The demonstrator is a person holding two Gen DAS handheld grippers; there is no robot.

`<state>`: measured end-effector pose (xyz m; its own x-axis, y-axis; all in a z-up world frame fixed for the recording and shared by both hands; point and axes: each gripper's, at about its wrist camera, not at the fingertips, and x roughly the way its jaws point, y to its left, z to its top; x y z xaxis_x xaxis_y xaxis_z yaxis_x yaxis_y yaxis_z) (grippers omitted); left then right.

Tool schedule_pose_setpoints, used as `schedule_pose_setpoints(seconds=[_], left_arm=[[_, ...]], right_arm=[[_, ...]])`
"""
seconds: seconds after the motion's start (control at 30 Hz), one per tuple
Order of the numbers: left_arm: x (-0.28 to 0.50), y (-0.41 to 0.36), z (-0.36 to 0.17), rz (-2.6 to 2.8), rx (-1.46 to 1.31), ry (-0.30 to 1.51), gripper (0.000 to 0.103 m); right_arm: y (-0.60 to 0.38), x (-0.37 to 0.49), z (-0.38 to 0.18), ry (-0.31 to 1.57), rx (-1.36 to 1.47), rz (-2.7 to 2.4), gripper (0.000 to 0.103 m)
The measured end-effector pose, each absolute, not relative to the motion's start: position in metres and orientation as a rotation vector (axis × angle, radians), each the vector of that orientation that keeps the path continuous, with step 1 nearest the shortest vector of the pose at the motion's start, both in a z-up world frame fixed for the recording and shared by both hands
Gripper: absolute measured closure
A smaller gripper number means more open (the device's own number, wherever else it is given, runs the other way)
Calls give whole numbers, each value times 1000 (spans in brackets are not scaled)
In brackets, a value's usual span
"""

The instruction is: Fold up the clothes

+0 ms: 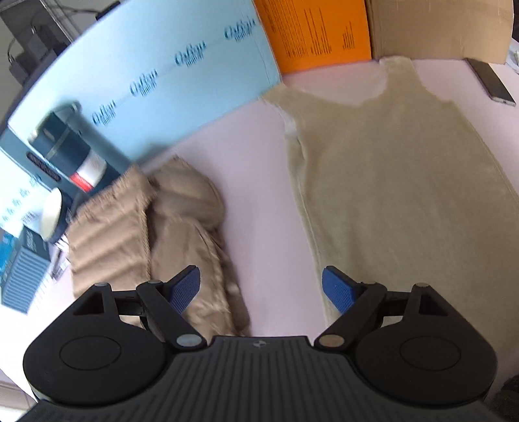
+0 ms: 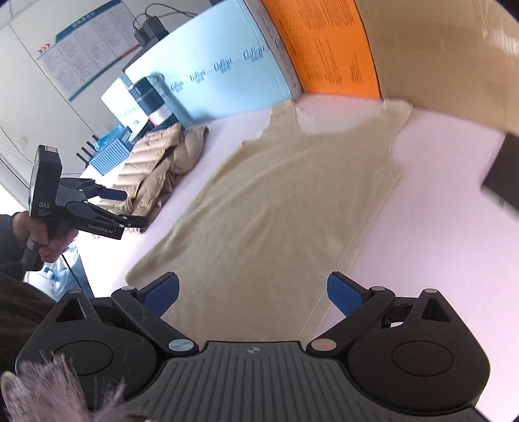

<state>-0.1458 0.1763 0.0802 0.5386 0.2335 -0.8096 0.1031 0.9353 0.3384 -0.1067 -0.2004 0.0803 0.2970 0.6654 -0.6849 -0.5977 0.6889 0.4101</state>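
Pale pink tabletop (image 2: 438,201) carried a beige sleeveless top (image 2: 292,201) spread flat, neckline toward the orange panel (image 2: 331,45) and cardboard box (image 1: 438,29); the left gripper (image 1: 261,287) hung over bare table just beside its hem edge, fingers spread, holding nothing; the right gripper (image 2: 253,292) hovered over the hem, likewise spread; a crumpled tan quilted jacket (image 1: 146,233) lay near, apart from the top, against a light-blue board (image 1: 168,81).

Left tongs (image 1: 261,289) gape over the table (image 1: 259,181); vest (image 1: 389,194) ahead-right, jacket (image 1: 146,233) ahead-left.
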Motion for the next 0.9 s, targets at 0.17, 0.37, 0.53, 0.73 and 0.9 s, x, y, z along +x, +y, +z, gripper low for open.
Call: schedule_pose_setpoints(seconds=[0.17,0.37,0.53,0.73,0.9], left_arm=[[-114,199,150,126,434,845,20],[-75,204,237,132,639,638,12],[-37,190,276,33,743,536,11],[21,182,222,-68,645,523,0],[79,185,129,-122,492,619,6]], right_arm=[[-202,-67,152,765,-61,812,1],[-198,-31,228,632,-215,862,0],[-184,-7,247,610,-355,857,0],[-181,44,199,596,-325,871,0],[-189,110,132,682,-159,806,0]])
